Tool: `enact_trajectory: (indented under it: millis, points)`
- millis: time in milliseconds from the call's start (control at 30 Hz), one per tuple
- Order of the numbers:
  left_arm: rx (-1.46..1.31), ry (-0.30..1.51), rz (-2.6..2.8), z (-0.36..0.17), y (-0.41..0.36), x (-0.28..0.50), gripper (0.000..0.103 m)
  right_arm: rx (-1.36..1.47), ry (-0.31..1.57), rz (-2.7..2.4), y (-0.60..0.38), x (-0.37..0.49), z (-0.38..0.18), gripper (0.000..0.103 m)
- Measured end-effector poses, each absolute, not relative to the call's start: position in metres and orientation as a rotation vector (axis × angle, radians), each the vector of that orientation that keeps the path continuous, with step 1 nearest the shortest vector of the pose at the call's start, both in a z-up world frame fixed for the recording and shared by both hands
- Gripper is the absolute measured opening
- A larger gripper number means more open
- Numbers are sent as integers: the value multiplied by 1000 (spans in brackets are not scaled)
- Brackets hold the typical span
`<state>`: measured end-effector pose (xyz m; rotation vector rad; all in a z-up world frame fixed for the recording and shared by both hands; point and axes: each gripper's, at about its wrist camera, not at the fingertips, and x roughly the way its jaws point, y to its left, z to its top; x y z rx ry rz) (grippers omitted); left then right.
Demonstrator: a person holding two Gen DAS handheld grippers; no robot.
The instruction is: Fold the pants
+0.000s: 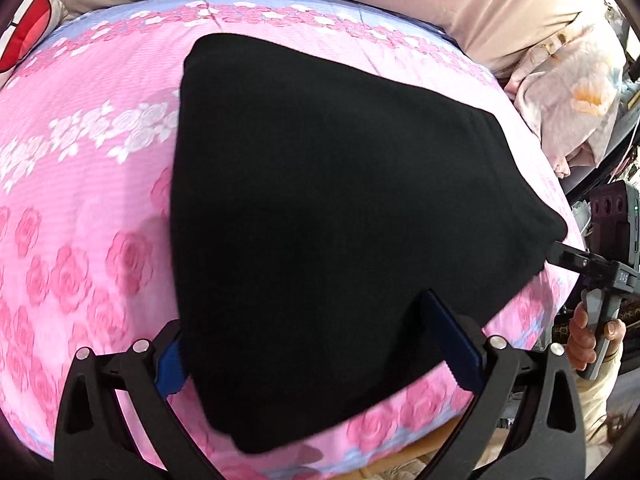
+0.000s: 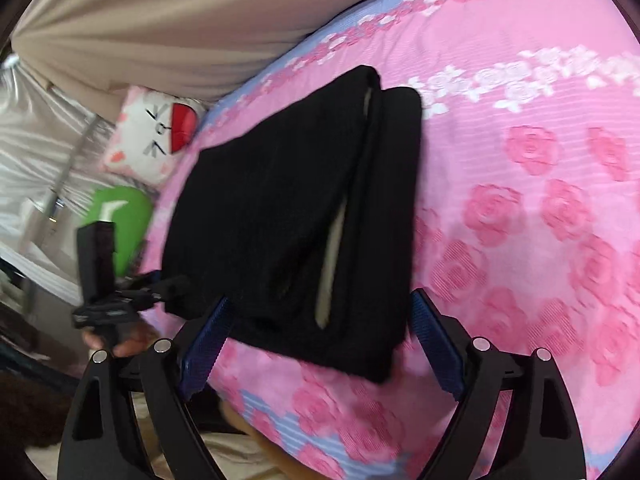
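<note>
- On the bed's pink rose-print bedspread [image 1: 80, 208] lie the black pants [image 1: 320, 200], folded into a thick stack.
- My left tool [image 1: 320, 344] stands wide; its blue pads [image 1: 452, 344] flank the near edge of the pants, and I cannot tell whether they press the cloth.
- My right tool [image 2: 320, 344] is spread wide, the stack's near corner between its pads, which stand clear of the cloth.
- Past the bedspread sit a white cat-face pillow [image 2: 152, 136] and a beige curtain [image 2: 160, 32].
</note>
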<state>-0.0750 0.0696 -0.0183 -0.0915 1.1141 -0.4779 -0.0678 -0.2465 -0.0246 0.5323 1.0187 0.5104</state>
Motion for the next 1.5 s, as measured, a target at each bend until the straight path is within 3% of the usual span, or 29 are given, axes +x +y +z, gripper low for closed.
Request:
enact_trajectory:
  millis: [167,233,667,1000,1067,1100,1133,1167,1200,1233,1500]
  points:
    - [-152,1131,-460,-18,68,-59,98,606,1022,564,-243,-45,-28,90]
    - [-169,1135,-446,-18,66,-53,98,624,1018,584,-240,-38,-28,98]
    - [-219,1143,-519,-17,80,-46,98,807,1021,698,-268,-36,-30,98]
    - [-201,1138,-449,-16,64,-37,98,664,995,659,-232,-20,-27,98]
    - [-210,1124,-435,-16,64,-36,97,635,966,630,-227,-21,-26,89]
    - [-209,1116,-413,-14,65,-36,86,604,961,585,-224,-23,-26,63]
    - [-199,1099,-385,-11,66,-39,70,575,963,550,-223,-24,-25,51]
    - [-208,1089,-385,-7,68,-41,62,571,956,537,-223,-26,-24,49]
    - [-217,1079,-379,-1,72,-44,46,575,948,522,-224,-29,-21,46]
    - [-227,1074,-382,4,76,-46,39,549,941,503,-222,-33,-16,44]
    - [-184,953,-468,70,79,-91,31,431,789,512,-211,-81,57,42]
